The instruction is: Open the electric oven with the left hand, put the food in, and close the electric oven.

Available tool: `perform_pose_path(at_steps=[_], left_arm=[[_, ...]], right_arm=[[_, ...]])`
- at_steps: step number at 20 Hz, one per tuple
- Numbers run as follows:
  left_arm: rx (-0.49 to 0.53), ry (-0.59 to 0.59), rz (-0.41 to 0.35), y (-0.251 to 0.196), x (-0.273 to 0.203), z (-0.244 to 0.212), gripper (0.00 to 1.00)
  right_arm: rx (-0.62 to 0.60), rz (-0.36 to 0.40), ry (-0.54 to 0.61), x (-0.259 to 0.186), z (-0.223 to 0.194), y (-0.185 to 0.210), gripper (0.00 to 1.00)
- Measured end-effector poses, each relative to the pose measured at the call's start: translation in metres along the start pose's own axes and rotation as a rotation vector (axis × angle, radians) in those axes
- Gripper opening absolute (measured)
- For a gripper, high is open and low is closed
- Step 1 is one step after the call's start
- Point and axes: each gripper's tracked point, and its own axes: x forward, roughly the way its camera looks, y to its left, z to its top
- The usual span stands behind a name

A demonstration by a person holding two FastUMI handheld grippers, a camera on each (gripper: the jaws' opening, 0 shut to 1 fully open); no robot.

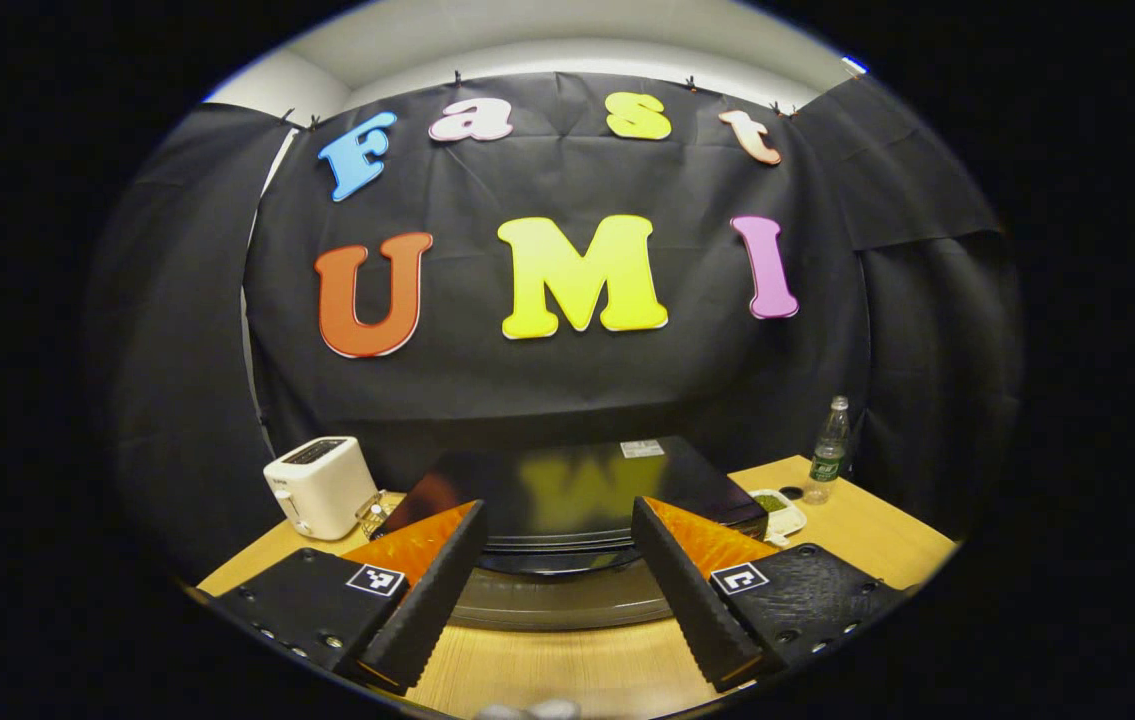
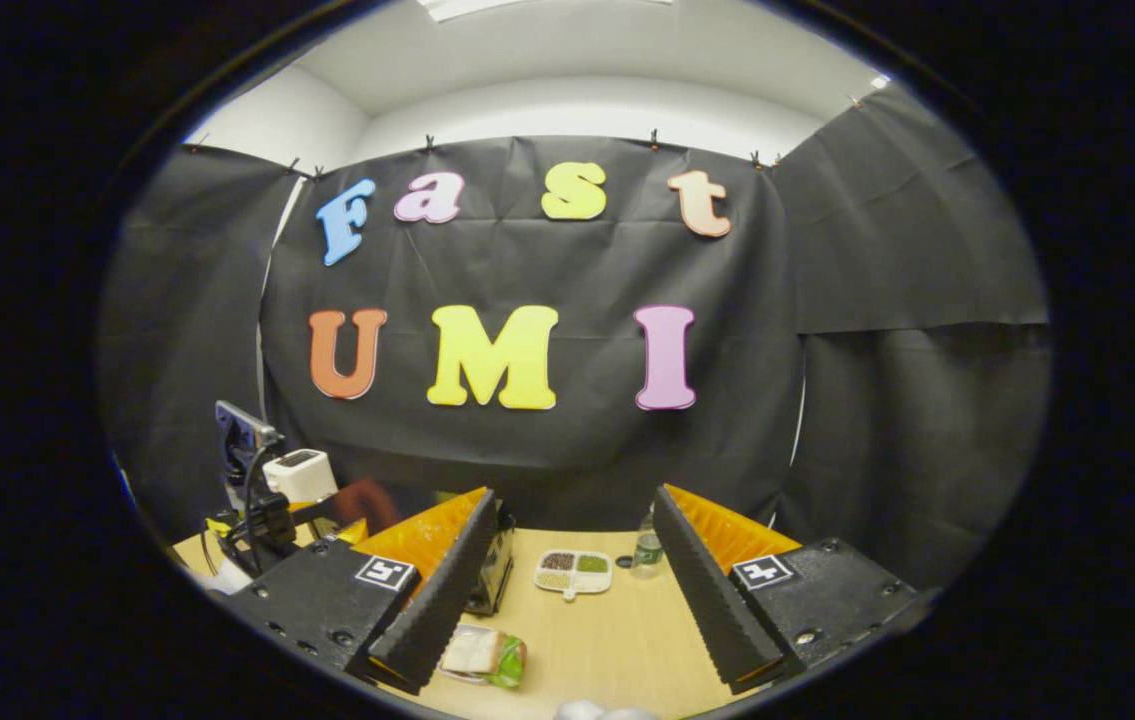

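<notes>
So I'm in the booth, black cloth wall all around, and everything sits on a light wooden bench [image 1: 857,530]. In the left gripper view my left hand-held gripper [image 1: 559,560] is up above the electric oven [image 1: 567,490], looking down over its glossy black top, and its fingers are spread wide apart with nothing between them. The oven's curved front edge shows just under the fingertips; from here I can't tell if the door is open or shut. A white toaster [image 1: 320,485] stands just beside the oven on one side, and on the other side there's a small divided snack tray [image 1: 777,510] and a green-labelled bottle [image 1: 830,450] near the wall.

In the right gripper view my right hand-held gripper [image 2: 567,580] hangs over the bench, fingers also well apart and holding nothing. The food, a sandwich [image 2: 483,655] in a wrapper, lies on the bench close to that gripper's left finger, not touched by it. Farther back I see the snack tray [image 2: 574,572] and the bottle [image 2: 647,550] again, a corner of the oven [image 2: 492,570] peeking past the finger, and off to the left the toaster [image 2: 299,474] with my other gripper's rig in front of it
</notes>
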Motion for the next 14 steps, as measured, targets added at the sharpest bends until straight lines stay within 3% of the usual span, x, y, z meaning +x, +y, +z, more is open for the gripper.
perform_pose_path(at_steps=[3, 4, 5, 6, 9, 14], left_arm=[[0.008, 0.033, 0.003, 0.0, 0.019, -0.015, 0.95], [0.01, 0.045, 0.0, 0.001, 0.023, -0.021, 0.88], [0.012, 0.057, -0.004, 0.0, 0.026, -0.026, 0.95], [0.011, 0.082, -0.001, 0.001, 0.027, -0.033, 0.95], [-0.007, 0.095, -0.009, 0.002, 0.03, -0.039, 0.98], [-0.017, 0.118, -0.014, 0.002, 0.031, -0.043, 0.98]], right_arm=[[-0.006, -0.01, 0.019, 0.005, -0.003, -0.001, 0.96], [-0.007, -0.008, 0.024, 0.007, -0.004, 0.0, 0.96], [-0.01, -0.011, 0.029, 0.008, -0.006, -0.001, 1.0], [-0.01, -0.011, 0.031, 0.009, -0.007, -0.002, 0.96], [-0.003, -0.005, 0.045, 0.014, -0.01, 0.001, 1.0], [0.002, 0.007, 0.065, 0.018, -0.016, 0.004, 0.96]])
